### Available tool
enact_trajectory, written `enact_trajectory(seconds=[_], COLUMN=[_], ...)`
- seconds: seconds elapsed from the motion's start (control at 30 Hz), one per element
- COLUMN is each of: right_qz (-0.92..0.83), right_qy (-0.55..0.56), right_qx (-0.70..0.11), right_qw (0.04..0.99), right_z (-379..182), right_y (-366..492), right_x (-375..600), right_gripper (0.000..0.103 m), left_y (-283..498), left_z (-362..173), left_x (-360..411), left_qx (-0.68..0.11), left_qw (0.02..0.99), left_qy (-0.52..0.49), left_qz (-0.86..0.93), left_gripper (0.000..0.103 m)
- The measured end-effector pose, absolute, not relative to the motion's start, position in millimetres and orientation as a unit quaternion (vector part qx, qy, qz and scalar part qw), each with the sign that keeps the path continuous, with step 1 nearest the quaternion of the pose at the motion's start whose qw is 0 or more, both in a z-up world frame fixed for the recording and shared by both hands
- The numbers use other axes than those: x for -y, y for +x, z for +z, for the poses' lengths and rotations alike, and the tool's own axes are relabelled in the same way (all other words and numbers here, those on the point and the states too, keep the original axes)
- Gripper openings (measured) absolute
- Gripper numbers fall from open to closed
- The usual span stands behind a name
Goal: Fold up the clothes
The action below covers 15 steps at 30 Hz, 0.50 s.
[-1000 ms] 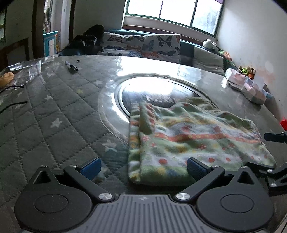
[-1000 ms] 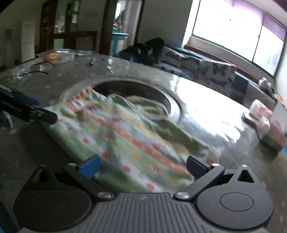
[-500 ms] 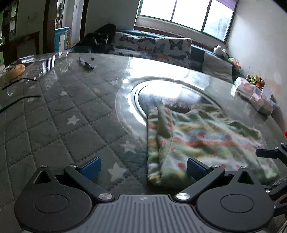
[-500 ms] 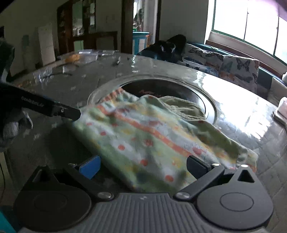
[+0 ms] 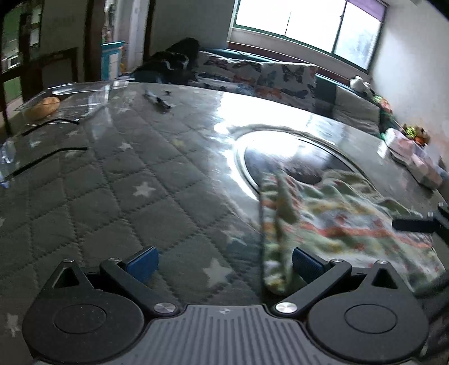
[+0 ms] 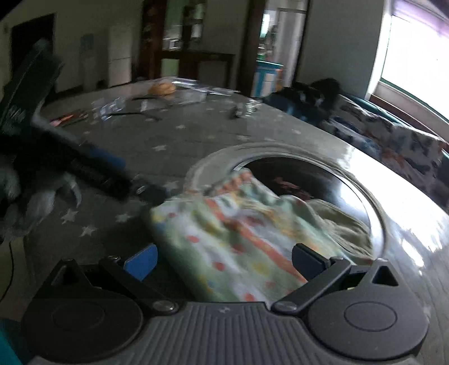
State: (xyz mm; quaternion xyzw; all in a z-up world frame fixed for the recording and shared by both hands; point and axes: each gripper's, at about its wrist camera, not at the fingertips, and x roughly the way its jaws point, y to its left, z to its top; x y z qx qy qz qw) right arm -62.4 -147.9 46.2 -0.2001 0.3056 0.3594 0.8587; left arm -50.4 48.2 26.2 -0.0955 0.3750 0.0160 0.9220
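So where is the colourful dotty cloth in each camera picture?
Left wrist: the cloth lies at lower right, its near edge by the left claw.
Right wrist: the cloth lies at lower centre, between the open fingers of the right claw.
Shared landmark: the round glass inset under the cloth's far edge.

Folded cloth [image 5: 345, 221] on table [image 5: 118, 179], partly over round inset [image 5: 291, 151]; sofa [image 5: 269, 75] behind table.

Window [image 5: 306, 25] glare on table [image 5: 252, 109], motion blur
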Motion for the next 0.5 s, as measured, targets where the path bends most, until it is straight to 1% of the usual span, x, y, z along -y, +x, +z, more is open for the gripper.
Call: enact_trajectory(seconds=[0.1, 0.27, 0.37, 0.43, 0.47, 0.5], right_qz=[0.376, 0.392, 0.399, 0.41, 0.415, 0.421], right_qy=[-0.226, -0.254, -0.271, -0.283, -0.288, -0.292], right_qx=[-0.298, -0.291, -0.284, -0.283, -0.285, -0.286], right_qw=[0.848, 0.835, 0.828, 0.82, 0.815, 0.81], right_z=[45, 47, 49, 47, 46, 44], right_y=[-67, -71, -74, -76, -77, -78], right_x=[133, 117, 108, 101, 98, 94], right_gripper=[0.102, 0.095, 0.09, 0.079, 0.076, 0.069], left_y=[-45, -42, -39, -38, -36, -35], left_z=[25, 34, 42, 43, 43, 42], left_x=[-57, -69, -74, -75, -75, -75], left_qx=[-0.38, -0.372, -0.363, -0.362, -0.363, -0.366], left_qw=[0.919, 0.916, 0.915, 0.911, 0.909, 0.907], left_qy=[-0.1, -0.146, -0.177, -0.197, -0.204, -0.211], left_qz=[0.033, 0.024, 0.012, 0.002, -0.003, -0.008], left_gripper=[0.102, 0.101, 0.097, 0.096, 0.094, 0.092])
